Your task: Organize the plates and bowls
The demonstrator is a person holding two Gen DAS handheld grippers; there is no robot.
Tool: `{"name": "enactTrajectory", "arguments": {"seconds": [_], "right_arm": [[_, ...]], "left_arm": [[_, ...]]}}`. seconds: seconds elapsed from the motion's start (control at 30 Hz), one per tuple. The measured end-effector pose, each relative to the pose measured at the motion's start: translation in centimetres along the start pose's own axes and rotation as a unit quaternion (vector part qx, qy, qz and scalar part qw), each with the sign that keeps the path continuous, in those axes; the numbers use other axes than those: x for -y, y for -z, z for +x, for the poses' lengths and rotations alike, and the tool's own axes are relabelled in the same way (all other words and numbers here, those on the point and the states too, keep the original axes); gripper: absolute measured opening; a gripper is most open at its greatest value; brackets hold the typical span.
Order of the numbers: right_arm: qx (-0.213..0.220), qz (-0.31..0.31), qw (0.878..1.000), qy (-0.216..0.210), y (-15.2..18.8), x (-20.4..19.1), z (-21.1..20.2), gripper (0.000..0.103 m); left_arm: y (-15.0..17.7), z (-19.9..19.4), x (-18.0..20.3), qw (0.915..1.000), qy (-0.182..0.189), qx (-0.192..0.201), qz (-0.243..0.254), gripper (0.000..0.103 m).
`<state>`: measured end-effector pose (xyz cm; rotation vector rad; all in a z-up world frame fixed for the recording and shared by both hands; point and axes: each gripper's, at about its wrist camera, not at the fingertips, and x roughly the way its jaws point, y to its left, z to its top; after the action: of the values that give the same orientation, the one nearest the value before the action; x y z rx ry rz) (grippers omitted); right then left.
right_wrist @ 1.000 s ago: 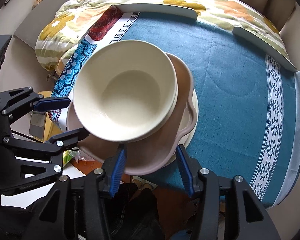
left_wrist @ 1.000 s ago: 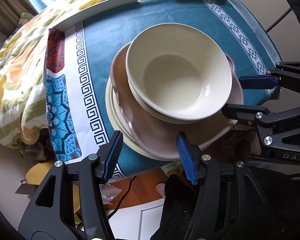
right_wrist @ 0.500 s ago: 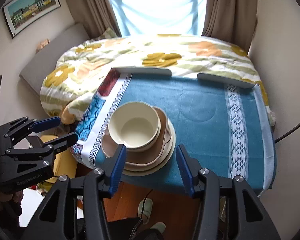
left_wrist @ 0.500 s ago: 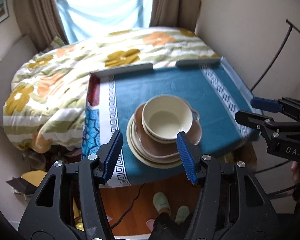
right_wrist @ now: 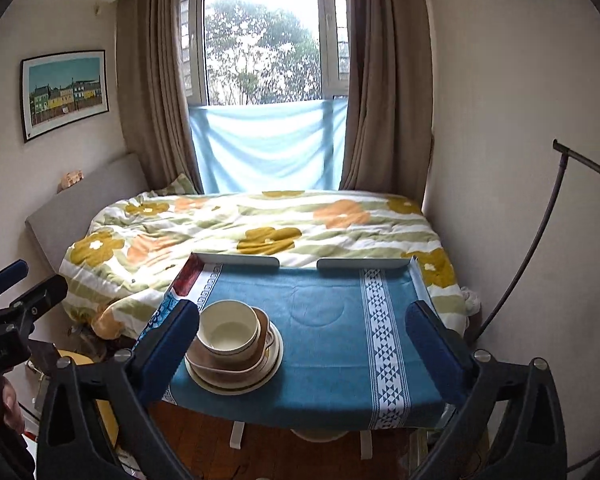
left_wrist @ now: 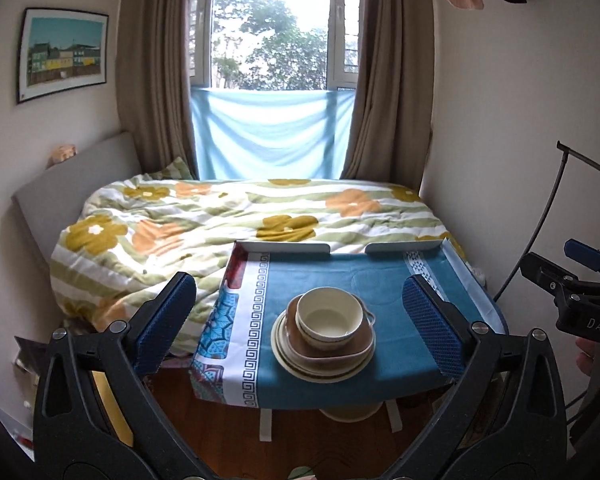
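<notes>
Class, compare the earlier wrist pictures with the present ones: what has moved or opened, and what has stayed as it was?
Both the left gripper and the right gripper have drawn back and up from the stack, which now looks far smaller. Their jaws have just been opening and now stand wide, with nothing held. Unchanged: the cream bowl sits on the brown dish and cream plates on the blue tablecloth.

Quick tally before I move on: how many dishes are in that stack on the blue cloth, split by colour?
Cream bowl on top: 1
Brown dish, wavy rim, under it: 1
Cream plates at the bottom: at least 2 rims show; exact number unclear
Total: at least 4, all in one stack
</notes>
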<state>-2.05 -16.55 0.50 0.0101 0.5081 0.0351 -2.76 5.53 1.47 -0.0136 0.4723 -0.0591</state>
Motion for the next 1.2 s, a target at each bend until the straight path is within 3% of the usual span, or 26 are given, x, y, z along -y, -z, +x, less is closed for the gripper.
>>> {"name": "enactTrajectory", "arguments": {"seconds": [0.33, 1.2], "right_arm": [[0.021, -0.001, 1.000, 0.016, 0.5, 0.0, -2.4, 0.102], [0.028, 0.011, 0.999, 0.017, 0.4, 0.3, -2.7, 0.102]], "left_arm": [[0.7, -2.6, 1.8, 0.9995, -0.002, 0.030, 0.005, 0.103], [0.2, -3.1, 2.1, 0.9990, -0.009, 0.042, 0.014, 0.103]]}}
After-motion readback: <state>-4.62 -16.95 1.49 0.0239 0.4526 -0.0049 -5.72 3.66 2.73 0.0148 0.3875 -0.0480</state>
